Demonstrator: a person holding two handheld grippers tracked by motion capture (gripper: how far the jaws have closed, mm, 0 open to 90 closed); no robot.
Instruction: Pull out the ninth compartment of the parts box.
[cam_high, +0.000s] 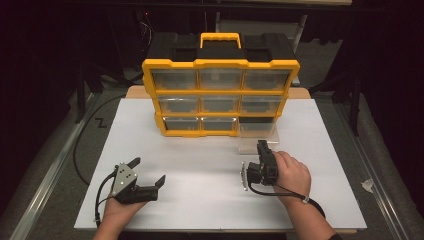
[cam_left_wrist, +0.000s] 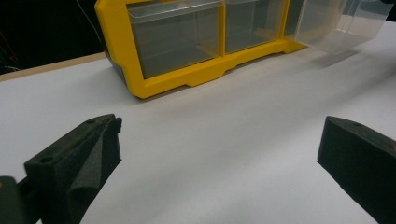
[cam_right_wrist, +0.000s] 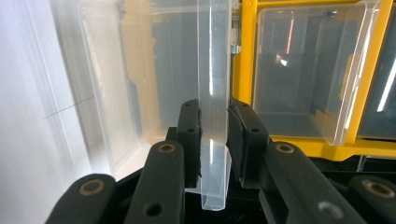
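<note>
The white table (cam_high: 150, 150) carries a yellow-framed organiser cabinet of clear plastic drawers (cam_high: 220, 97) at its far side. Its clear bottom-right drawer (cam_high: 257, 131) sits part-way out, and my right gripper (cam_right_wrist: 214, 123) clamps the drawer's thin front lip. I should draw it straight toward me, level, without twisting. My left gripper (cam_high: 147, 172) rests open, near left.

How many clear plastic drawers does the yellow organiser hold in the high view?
9: three in the top row, three in the middle row, three in the bottom row, the rightmost clear plastic drawer pulled partly out.
</note>
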